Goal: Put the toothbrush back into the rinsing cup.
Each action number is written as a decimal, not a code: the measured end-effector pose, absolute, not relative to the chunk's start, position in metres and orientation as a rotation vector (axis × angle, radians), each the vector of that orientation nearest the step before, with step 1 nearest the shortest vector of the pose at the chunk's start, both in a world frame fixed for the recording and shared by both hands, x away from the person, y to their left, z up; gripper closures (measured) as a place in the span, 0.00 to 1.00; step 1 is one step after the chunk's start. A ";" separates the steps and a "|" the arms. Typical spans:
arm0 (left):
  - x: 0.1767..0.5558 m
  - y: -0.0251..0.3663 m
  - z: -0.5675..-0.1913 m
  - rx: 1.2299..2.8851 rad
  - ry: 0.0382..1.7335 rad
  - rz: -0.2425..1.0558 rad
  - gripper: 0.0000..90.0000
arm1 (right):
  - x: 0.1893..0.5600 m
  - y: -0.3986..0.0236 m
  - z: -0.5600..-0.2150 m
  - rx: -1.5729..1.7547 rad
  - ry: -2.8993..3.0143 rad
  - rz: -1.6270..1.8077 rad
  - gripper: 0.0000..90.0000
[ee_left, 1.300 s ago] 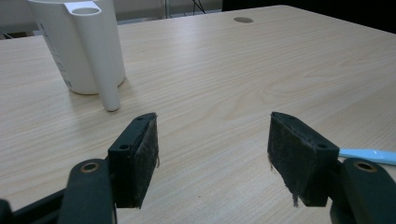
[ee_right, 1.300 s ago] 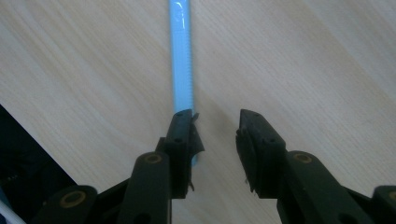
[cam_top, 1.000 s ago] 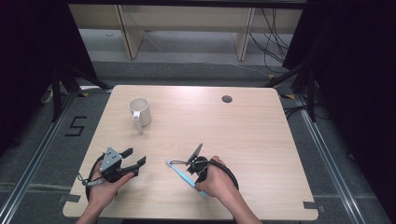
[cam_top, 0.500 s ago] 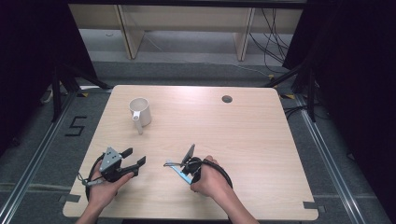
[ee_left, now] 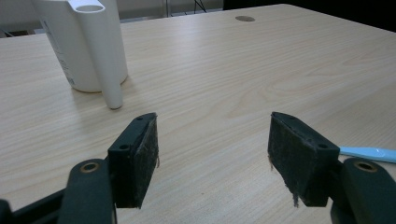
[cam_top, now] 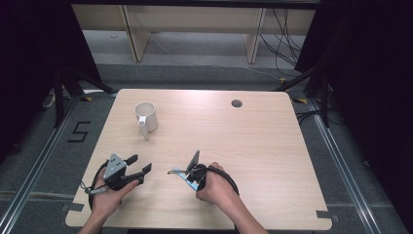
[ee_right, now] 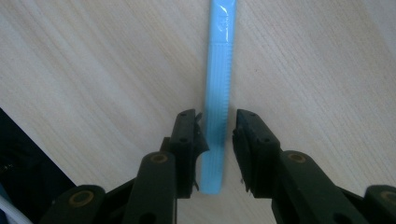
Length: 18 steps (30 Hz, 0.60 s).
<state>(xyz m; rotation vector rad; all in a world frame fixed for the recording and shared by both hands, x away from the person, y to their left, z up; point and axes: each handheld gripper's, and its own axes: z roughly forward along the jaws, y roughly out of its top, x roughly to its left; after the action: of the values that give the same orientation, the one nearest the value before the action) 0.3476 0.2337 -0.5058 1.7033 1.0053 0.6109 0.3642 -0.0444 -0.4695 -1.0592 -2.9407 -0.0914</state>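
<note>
A light-blue plastic stick [ee_right: 219, 70] lies flat on the wooden table [cam_top: 253, 141], and its end [ee_left: 369, 152] shows at the right edge of the left gripper view. My right gripper [ee_right: 217, 116] points down over it with a jaw on each side. The left pad touches the stick and a sliver of gap remains at the right pad. In the high view that gripper [cam_top: 192, 168] sits near the table's front centre, with blue stick [cam_top: 190, 181] under the hand. My left gripper [cam_top: 140, 163] rests at the front left, wide open [ee_left: 212, 126] and holding nothing.
A white mug [cam_top: 146, 116] stands upright at the back left, its handle towards me, also ahead of the left jaws as the mug [ee_left: 79, 46]. A round cable hole [cam_top: 236, 103] lies near the far edge. Shelving and cables stand beyond the table.
My right gripper has shifted a little to the left over the blue stick. The left gripper and the mug have stayed where they were.
</note>
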 end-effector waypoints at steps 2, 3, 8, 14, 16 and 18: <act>0.347 0.234 -0.505 1.704 1.009 0.614 0.37 | 0.365 -0.045 -0.471 -1.064 -2.953 -0.080 0.78; 0.347 0.234 -0.505 1.704 1.010 0.613 0.37 | 0.366 -0.045 -0.472 -1.059 -2.956 -0.083 0.78; 0.347 0.235 -0.506 1.705 1.009 0.612 0.37 | 0.368 -0.045 -0.476 -1.051 -2.928 -0.109 0.79; 0.347 0.235 -0.505 1.704 1.009 0.614 0.37 | 0.368 -0.044 -0.478 -1.063 -2.944 -0.074 0.83; 0.347 0.235 -0.505 1.704 1.010 0.614 0.37 | 0.366 -0.043 -0.476 -1.101 -2.921 -0.075 0.84; 0.347 0.235 -0.506 1.706 1.009 0.612 0.37 | 0.368 -0.043 -0.477 -1.084 -2.929 -0.076 0.85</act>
<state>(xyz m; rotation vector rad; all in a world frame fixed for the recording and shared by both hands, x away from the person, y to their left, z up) 0.3472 0.2347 -0.5056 1.7065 1.0090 0.6125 0.3679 -0.0431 -0.4771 -1.0835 -2.9291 -0.0764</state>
